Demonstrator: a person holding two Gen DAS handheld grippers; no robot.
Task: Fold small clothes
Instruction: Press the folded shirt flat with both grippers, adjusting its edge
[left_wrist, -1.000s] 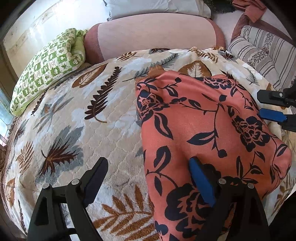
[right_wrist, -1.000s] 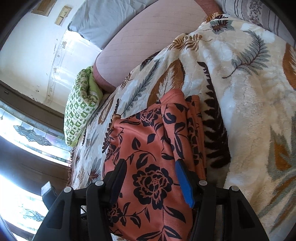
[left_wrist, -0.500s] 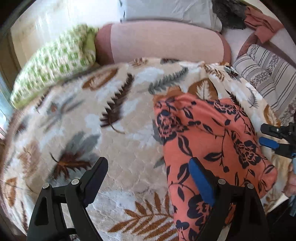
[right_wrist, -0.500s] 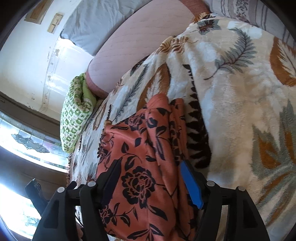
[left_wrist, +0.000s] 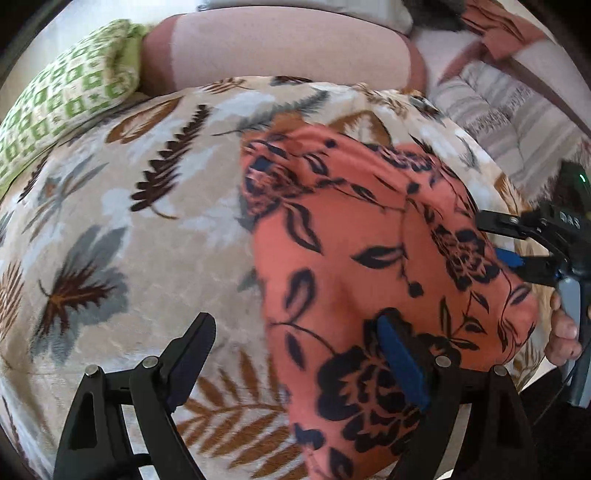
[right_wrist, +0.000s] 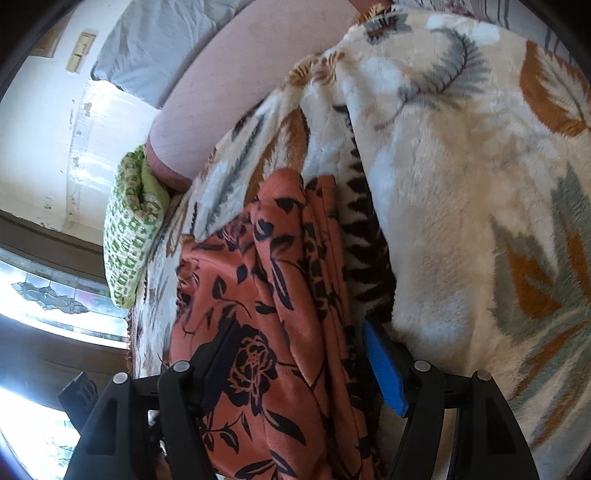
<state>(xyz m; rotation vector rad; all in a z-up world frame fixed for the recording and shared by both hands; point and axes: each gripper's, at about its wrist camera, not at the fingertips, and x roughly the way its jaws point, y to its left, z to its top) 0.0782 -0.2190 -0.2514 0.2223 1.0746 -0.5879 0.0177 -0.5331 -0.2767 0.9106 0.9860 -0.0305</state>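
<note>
In the left wrist view, the left gripper (left_wrist: 295, 354) hangs nearest, its fingers wide apart with nothing pinched: the blue-padded one lies over the near part of the orange floral garment (left_wrist: 369, 236), the other over the leaf-print blanket (left_wrist: 110, 229). The garment lies flat on the blanket's right half. At its right edge this view alone shows the right gripper (left_wrist: 496, 236) side-on, with a hand (left_wrist: 563, 332) on its handle.

The right wrist view shows the right gripper (right_wrist: 299, 354) astride the garment (right_wrist: 280, 295), jaws just widened, cloth between them; whether the pads touch it I cannot tell. Only here do the stacked folded layers along the garment's right edge show, and the window (right_wrist: 44, 302) at left.

Farther off lie a green patterned pillow (left_wrist: 70, 92) and a pink bolster (left_wrist: 273, 48); a striped cushion (left_wrist: 517, 110) shows plainly only in the left view.
</note>
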